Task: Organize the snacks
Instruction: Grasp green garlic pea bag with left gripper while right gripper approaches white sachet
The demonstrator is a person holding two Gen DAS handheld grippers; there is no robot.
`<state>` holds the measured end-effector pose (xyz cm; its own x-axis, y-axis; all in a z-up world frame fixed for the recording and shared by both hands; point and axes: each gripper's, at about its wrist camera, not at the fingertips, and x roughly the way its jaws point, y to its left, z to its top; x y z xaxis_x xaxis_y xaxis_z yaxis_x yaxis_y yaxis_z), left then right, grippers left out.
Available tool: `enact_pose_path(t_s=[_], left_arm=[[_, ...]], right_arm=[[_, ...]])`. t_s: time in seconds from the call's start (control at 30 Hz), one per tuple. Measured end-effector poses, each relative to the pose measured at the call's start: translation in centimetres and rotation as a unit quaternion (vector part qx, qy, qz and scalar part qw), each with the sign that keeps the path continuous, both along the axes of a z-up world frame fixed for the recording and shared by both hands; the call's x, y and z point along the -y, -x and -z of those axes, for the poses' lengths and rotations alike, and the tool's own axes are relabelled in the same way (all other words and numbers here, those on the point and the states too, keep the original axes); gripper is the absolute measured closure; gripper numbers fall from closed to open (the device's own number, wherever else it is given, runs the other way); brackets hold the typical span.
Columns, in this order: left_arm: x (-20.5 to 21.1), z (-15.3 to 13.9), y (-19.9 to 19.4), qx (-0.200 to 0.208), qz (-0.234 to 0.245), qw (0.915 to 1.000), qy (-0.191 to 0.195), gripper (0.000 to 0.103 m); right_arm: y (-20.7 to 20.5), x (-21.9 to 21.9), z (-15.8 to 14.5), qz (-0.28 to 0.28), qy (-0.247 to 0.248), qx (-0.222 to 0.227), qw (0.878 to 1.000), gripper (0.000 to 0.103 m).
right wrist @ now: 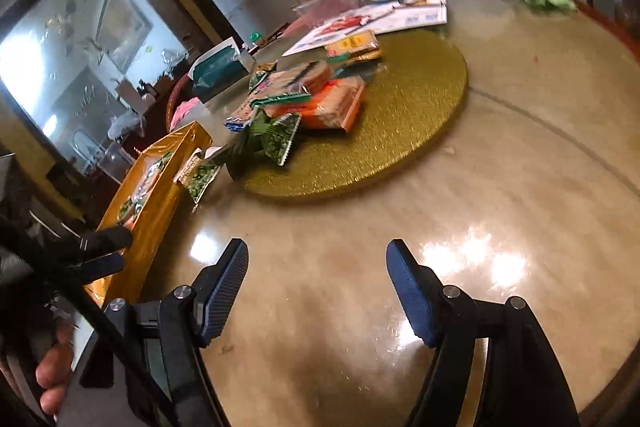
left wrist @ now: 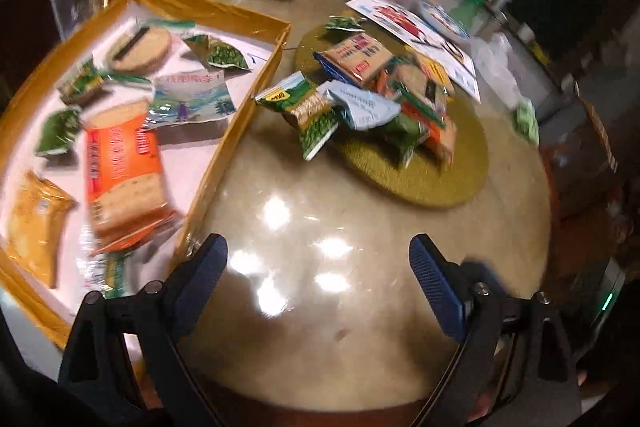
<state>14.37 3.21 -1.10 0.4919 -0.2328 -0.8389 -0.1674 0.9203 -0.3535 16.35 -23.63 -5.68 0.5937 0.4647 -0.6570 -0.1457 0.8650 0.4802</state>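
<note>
Here both hand-held grippers, left [left wrist: 318,259] and right [right wrist: 316,259], gape wide and empty above the glossy surface [left wrist: 320,327]; snack packets [left wrist: 372,99] lie heaped on the far gold mat [left wrist: 420,179], others in the left tray [left wrist: 224,147].

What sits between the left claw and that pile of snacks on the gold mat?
Only bare, shiny table: in the left wrist view nothing lies between the open left claw and the snack pile.
</note>
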Motion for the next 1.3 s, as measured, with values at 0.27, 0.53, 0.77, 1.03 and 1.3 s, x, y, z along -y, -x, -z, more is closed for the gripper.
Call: enact_pose_path(t_s=[0.27,0.53,0.77,1.03,1.3], left_arm=[[-1.8,1.0,-7.0,-0.022,-0.097,0.9949,0.020,0.020],[-0.6,2.3,-11.9,-0.060,-0.118,0.9901,-0.046,0.046],[-0.3,3.1,-10.4,-0.068,-0.094,0.9904,-0.076,0.068],[2.3,3.0,-2.5,-0.037,0.012,0.9929,-0.112,0.069],[3.1,3.0,4.6,-0.015,0.073,0.9868,-0.144,0.069]], right_arm=[[0.5,0.3,0.0,0.002,0.008,0.020,1.000,0.035],[0.4,0.4,0.1,-0.004,-0.004,0.018,1.000,0.035],[0.4,0.3,0.2,-0.009,-0.006,0.016,1.000,0.035],[0.2,-0.2,0.2,-0.019,-0.003,0.007,1.000,0.035],[-1.7,-2.9,-1.7,-0.103,-0.011,0.004,0.995,0.035]])
